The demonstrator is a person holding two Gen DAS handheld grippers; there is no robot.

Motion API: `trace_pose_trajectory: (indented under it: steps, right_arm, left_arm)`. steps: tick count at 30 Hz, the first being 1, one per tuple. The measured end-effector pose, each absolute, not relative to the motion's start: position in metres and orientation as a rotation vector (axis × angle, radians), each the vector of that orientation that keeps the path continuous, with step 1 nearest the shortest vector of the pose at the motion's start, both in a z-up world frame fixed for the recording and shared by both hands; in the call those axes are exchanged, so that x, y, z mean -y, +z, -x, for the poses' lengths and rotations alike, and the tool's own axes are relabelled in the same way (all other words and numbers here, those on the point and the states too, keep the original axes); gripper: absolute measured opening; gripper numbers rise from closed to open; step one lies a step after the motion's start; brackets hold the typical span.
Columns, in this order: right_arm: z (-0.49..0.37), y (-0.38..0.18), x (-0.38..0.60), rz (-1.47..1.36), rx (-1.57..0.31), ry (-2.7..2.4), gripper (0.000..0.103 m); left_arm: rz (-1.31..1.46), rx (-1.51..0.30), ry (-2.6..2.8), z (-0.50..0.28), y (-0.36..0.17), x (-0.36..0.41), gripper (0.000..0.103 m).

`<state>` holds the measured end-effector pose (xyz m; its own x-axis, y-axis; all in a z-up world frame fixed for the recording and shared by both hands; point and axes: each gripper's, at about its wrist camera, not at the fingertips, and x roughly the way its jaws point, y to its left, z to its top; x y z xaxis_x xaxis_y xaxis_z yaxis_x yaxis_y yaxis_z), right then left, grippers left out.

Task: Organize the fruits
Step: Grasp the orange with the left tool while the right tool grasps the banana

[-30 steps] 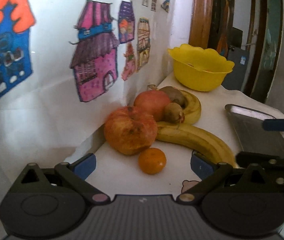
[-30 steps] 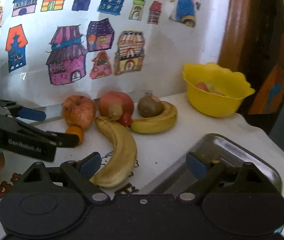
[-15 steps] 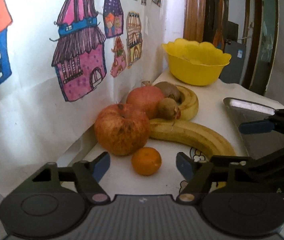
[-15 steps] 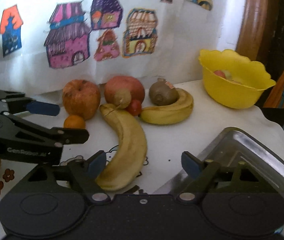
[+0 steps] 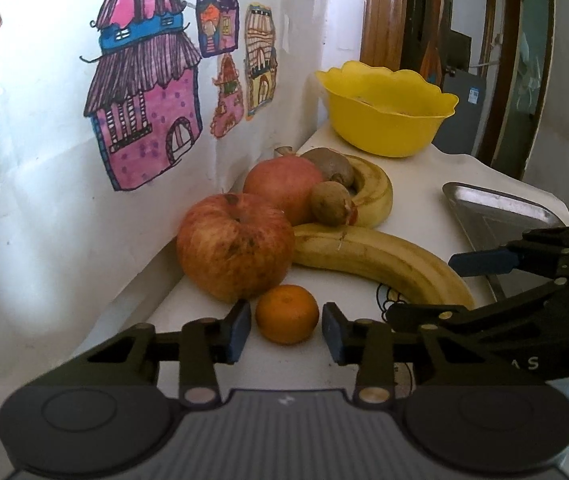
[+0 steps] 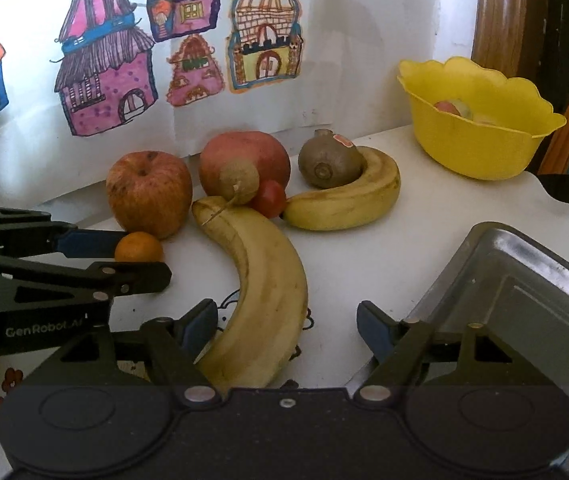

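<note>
Straddling the tangerine (image 5: 287,314) with left gripper (image 5: 286,330) unclenched, right gripper (image 6: 286,326) released over banana (image 6: 262,284); risking nudging apple (image 5: 235,246).

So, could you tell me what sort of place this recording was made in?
Most likely a home, perhaps a kitchen or dining corner: children's house drawings taped to the wall, fruit beside a yellow plastic bowl on a cartoon-printed tablecloth, and a wooden door frame behind.

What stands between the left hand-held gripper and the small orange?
Nothing visible. The left hand-held gripper is open, with the small orange directly between its fingertips and a small gap at each side. The apple sits just behind.
</note>
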<state>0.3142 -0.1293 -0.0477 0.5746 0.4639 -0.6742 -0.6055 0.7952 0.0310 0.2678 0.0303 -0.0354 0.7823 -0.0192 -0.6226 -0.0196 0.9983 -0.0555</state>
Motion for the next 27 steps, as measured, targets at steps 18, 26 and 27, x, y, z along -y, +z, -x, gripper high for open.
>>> trace_pose_trajectory:
  steps: [18,26,27]
  right_arm:
    - [-0.274,-0.035,0.131,0.151,-0.767,0.535,0.040]
    - [-0.250,-0.039,0.123,0.158,-0.728,0.504,0.047]
    - [-0.248,-0.040,0.122,0.159,-0.718,0.495,0.047]
  left_arm:
    - [0.138,-0.704,-0.041,-0.229,-0.028,-0.035,0.035]
    - [0.185,-0.691,-0.033,-0.206,-0.028,-0.045,0.035]
    - [0.189,-0.691,-0.032,-0.204,-0.028,-0.046,0.035]
